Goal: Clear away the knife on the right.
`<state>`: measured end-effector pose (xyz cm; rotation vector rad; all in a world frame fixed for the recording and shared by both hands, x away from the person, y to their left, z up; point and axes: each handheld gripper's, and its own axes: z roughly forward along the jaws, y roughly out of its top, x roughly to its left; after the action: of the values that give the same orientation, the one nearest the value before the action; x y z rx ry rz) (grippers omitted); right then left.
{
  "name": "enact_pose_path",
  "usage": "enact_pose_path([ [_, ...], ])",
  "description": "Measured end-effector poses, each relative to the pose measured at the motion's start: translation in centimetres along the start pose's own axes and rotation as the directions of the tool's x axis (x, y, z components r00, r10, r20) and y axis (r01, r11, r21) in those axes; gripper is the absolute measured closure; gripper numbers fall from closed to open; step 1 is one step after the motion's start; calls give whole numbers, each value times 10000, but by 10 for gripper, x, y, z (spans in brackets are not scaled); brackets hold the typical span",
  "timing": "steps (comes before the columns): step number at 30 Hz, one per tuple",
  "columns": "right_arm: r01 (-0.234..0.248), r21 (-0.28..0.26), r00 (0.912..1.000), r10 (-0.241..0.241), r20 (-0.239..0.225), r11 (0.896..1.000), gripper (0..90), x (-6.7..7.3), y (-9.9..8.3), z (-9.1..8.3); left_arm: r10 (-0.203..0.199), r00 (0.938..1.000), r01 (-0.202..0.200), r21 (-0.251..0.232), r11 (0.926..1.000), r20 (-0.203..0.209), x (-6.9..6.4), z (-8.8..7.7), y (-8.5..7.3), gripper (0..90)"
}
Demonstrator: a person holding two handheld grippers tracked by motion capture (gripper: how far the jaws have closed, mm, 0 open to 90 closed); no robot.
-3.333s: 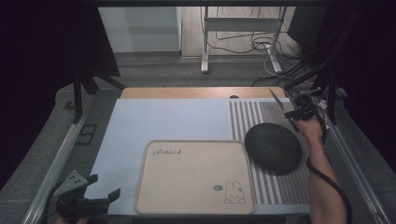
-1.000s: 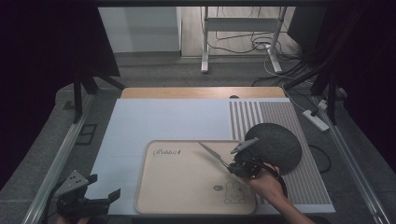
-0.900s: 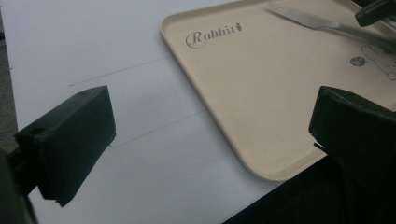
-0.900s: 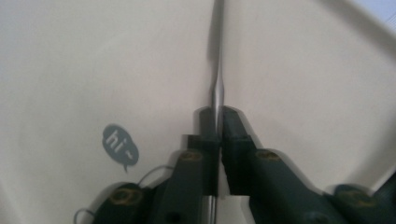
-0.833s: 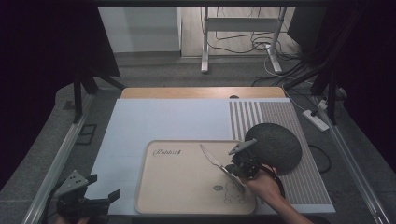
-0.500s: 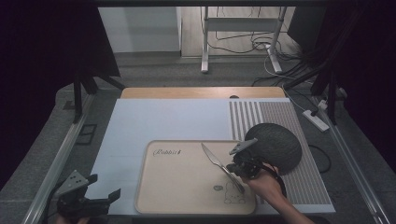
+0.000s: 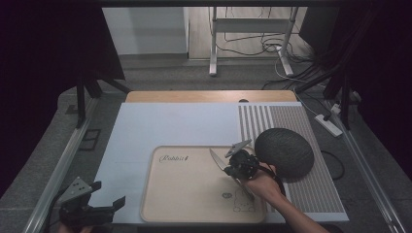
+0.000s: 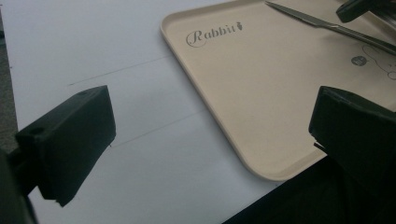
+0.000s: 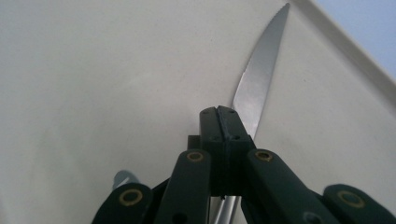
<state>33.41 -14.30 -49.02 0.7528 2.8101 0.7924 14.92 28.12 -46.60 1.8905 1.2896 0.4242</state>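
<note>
A table knife (image 7: 217, 159) lies aslant on the beige "Rabbit" tray (image 7: 189, 194), tip toward the far left. My right gripper (image 7: 234, 166) sits low over the knife's middle with its jaws pressed together. In the right gripper view the shut gripper (image 9: 218, 122) covers the knife (image 9: 259, 79); the blade runs out from beneath the pads across the tray (image 9: 93, 70), and I see no pad pinching it. My left gripper (image 7: 107, 195) rests open at the table's near left corner. In its view the gripper (image 8: 210, 135) frames the tray corner (image 8: 243, 116), with the knife (image 8: 308, 17) far off.
A dark round mat (image 7: 284, 150) lies on the striped placemat (image 7: 311, 194), just right of the right hand. A white sheet (image 7: 160, 126) covers the table's left and middle. A power strip (image 7: 330, 125) lies off the right edge. Metal rails run along both sides.
My right gripper has slid toward the far left along the knife, nearer the blade. The knife has stayed where it lay on the tray. The left gripper has not moved.
</note>
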Motion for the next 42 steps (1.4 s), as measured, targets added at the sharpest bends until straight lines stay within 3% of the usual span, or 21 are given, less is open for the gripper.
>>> enact_pose_path([
  [10,173,329,9998,-174,18,9993,898,-1,6,19,27,10000,-27,18,10000,-19,-1,0,0,9],
  [14,521,530,9984,-533,212,9972,898,0,8,29,8,10000,-8,4,10000,-10,0,0,0,9],
  [19,150,557,9997,-160,170,9983,899,-9,6,27,11,10000,-11,-3,10000,-5,0,0,0,9],
  [25,-145,720,9985,106,539,9973,900,-16,1,23,14,10000,-14,-3,10000,-6,0,0,0,9],
  [29,-308,721,9991,286,312,9969,899,-19,-2,20,8,10000,-8,4,10000,4,0,0,0,9],
  [31,-206,569,9992,186,344,9982,899,-20,0,20,29,10000,-29,5,10000,4,0,0,0,10],
  [32,-131,169,9997,128,187,9998,898,-21,10,21,37,10000,-37,29,10000,-4,0,0,0,10],
  [34,-47,71,9998,45,198,10000,899,-22,15,22,39,10000,-39,23,10000,-4,0,0,0,10],
  [35,196,-49,9994,-195,289,9998,899,-24,27,29,31,10000,-31,15,10000,2,0,0,0,10],
  [42,179,-16,9997,-179,174,9998,899,-33,39,51,-53,10000,53,-31,10000,25,1,0,0,10],
])
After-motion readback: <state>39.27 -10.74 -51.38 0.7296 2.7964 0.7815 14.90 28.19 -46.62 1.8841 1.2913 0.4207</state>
